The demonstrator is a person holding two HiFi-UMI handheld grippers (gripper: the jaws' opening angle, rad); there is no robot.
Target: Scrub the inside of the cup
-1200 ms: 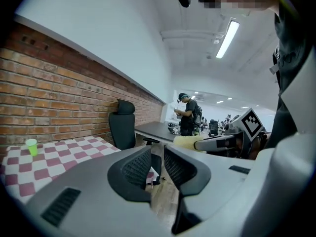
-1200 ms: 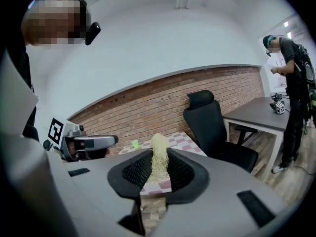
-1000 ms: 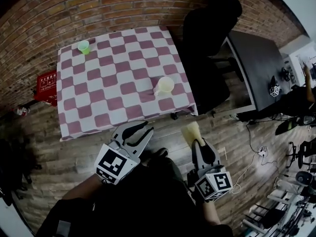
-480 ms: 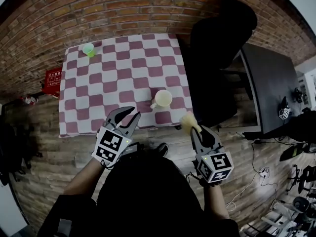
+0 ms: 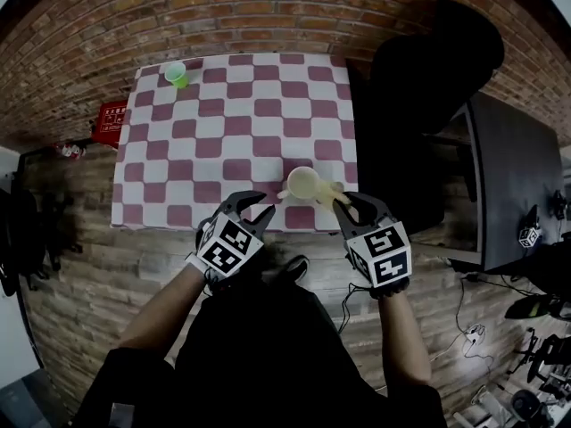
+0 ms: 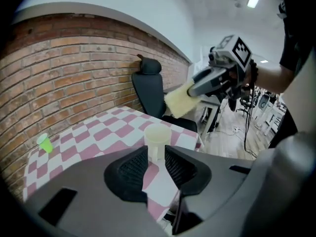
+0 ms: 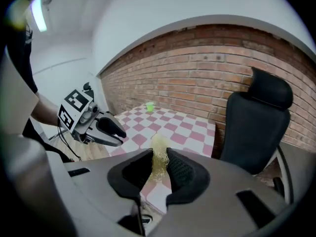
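A cream cup (image 5: 302, 184) with a handle stands upright near the front right of the checkered table (image 5: 210, 141); the left gripper view shows the cup (image 6: 157, 140) just beyond the jaws. My left gripper (image 5: 251, 209) is open and empty at the table's front edge, left of the cup. My right gripper (image 5: 341, 202) is shut on a pale yellow scrub sponge (image 5: 327, 193), held just right of the cup. The sponge (image 7: 159, 158) sticks out between the jaws in the right gripper view, and from the side it shows as a yellow sponge (image 6: 179, 99).
A small green cup (image 5: 177, 74) stands at the table's far left corner. A black office chair (image 5: 426, 96) is right of the table, and a dark desk (image 5: 513, 181) lies further right. A brick wall (image 5: 223, 12) runs behind. A red box (image 5: 109, 119) sits on the floor at left.
Both grippers have moved forward from over the floor to the table's front edge. The right one, still holding the sponge, has come up beside the cup.
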